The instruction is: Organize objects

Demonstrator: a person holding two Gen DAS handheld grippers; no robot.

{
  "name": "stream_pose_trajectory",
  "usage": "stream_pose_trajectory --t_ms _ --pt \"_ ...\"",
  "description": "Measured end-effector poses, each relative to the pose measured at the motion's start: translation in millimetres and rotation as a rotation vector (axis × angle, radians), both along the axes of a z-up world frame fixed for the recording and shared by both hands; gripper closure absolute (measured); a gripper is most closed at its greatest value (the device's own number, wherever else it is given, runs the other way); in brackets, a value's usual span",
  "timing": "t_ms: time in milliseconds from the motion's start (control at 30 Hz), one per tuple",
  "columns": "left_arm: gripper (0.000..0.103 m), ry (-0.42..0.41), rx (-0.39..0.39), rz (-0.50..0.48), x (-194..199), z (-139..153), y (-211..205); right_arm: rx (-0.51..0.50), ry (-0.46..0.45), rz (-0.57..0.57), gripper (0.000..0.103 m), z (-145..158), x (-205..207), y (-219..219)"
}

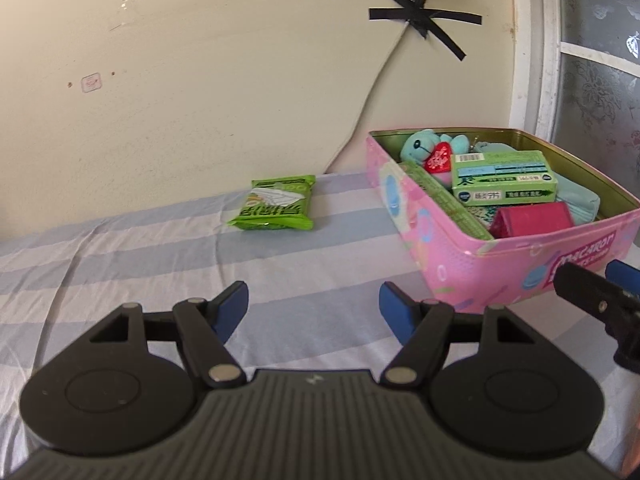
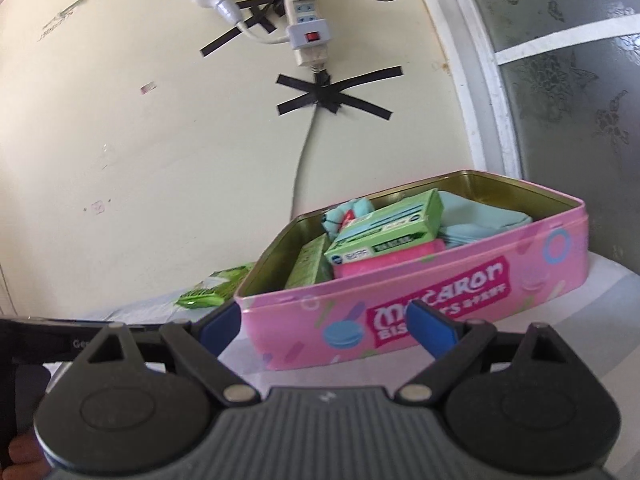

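A pink macaron tin (image 1: 460,256) stands open on the striped cloth, right of centre. It holds a teal plush toy (image 1: 420,146), a green box (image 1: 502,180), a red box (image 1: 534,220) and other items. A green snack packet (image 1: 276,204) lies on the cloth left of the tin. My left gripper (image 1: 312,310) is open and empty, low over the cloth, short of the packet. My right gripper (image 2: 324,326) is open and empty, just in front of the tin's (image 2: 420,300) front wall. The packet (image 2: 212,290) shows left of the tin.
A cream wall rises just behind the cloth, with a power strip (image 2: 306,16) and a cable held by black tape (image 1: 424,16). A frosted window with a white frame (image 1: 548,60) stands at the right. The right gripper's finger (image 1: 592,296) shows at the left view's right edge.
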State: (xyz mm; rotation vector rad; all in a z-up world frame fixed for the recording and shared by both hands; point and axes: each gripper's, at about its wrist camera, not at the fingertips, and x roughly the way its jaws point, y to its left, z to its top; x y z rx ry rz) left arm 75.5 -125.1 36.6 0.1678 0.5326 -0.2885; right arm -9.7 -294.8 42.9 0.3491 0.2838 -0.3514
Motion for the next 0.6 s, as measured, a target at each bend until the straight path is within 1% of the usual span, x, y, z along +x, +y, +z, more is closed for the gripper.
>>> stream_pose_trajectory --t_ms 267,433,500,600 --pt "0.028 0.001 -0.007 0.1 12.5 -5.3 52.2 -0.069 0.058 0.108 0.01 2.2 25.3 48.0" --pt "0.027 -0.012 0.001 0.156 22.6 -6.4 80.3 -0.091 0.09 0.153 0.01 2.7 38.5 68.3" --pt "0.025 -0.017 0.005 0.178 26.8 -7.7 90.2 -0.105 0.105 0.169 0.01 2.4 43.8 76.1" --pt "0.025 -0.013 0.003 0.214 33.9 -10.3 105.3 -0.108 0.122 0.195 0.01 1.7 53.2 86.2"
